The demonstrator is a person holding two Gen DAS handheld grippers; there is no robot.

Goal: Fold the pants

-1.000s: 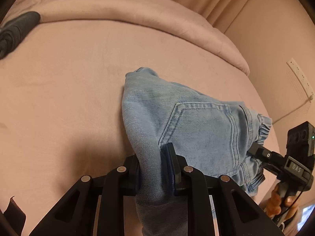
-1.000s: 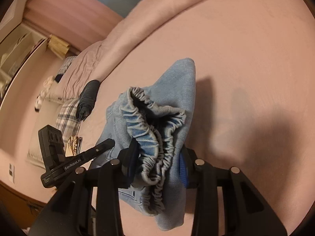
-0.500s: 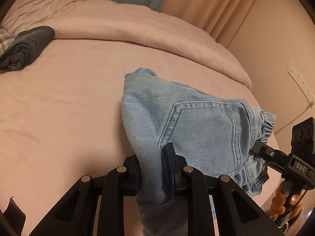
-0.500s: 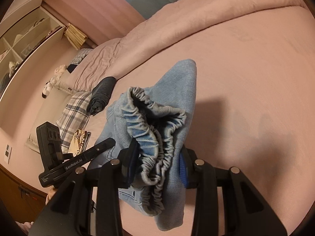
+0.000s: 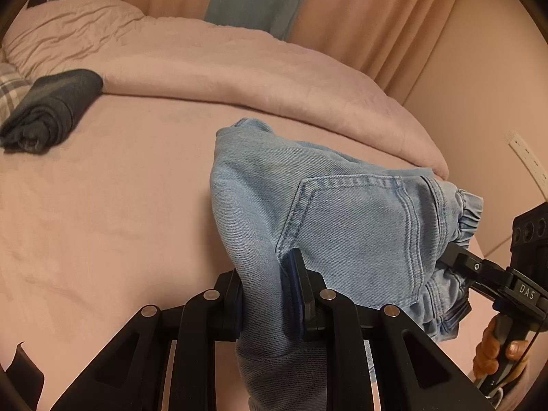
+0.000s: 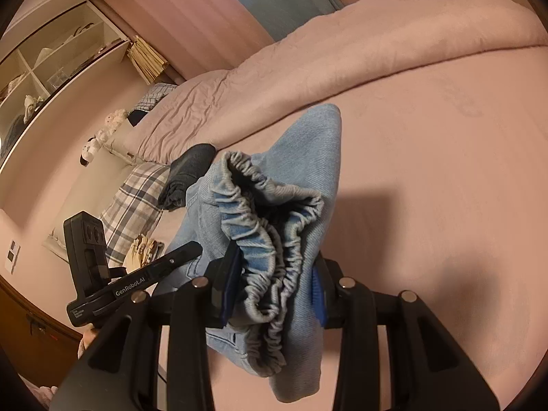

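One pair of light blue denim pants (image 5: pixel 342 226) with gathered elastic waistband, lifted over the smooth pink bed sheet (image 5: pixel 102 205), left gripper (image 5: pixel 270 294) pinching a denim fold, right gripper (image 6: pixel 274 287) clamping the waistband, one dark rolled garment (image 5: pixel 48 109) well apart

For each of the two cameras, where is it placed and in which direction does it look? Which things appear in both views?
Left wrist: sits on the left gripper, looking forward and down over the bed toward the curtains; its fingers clamp the jeans; a hand holding the right gripper shows at the right edge.
Right wrist: sits on the right gripper, looking across the bed toward shelves; its fingers clamp the elastic waistband; the left gripper shows at the left.
Shared: jeans, bed, folded dark garment, curtains.
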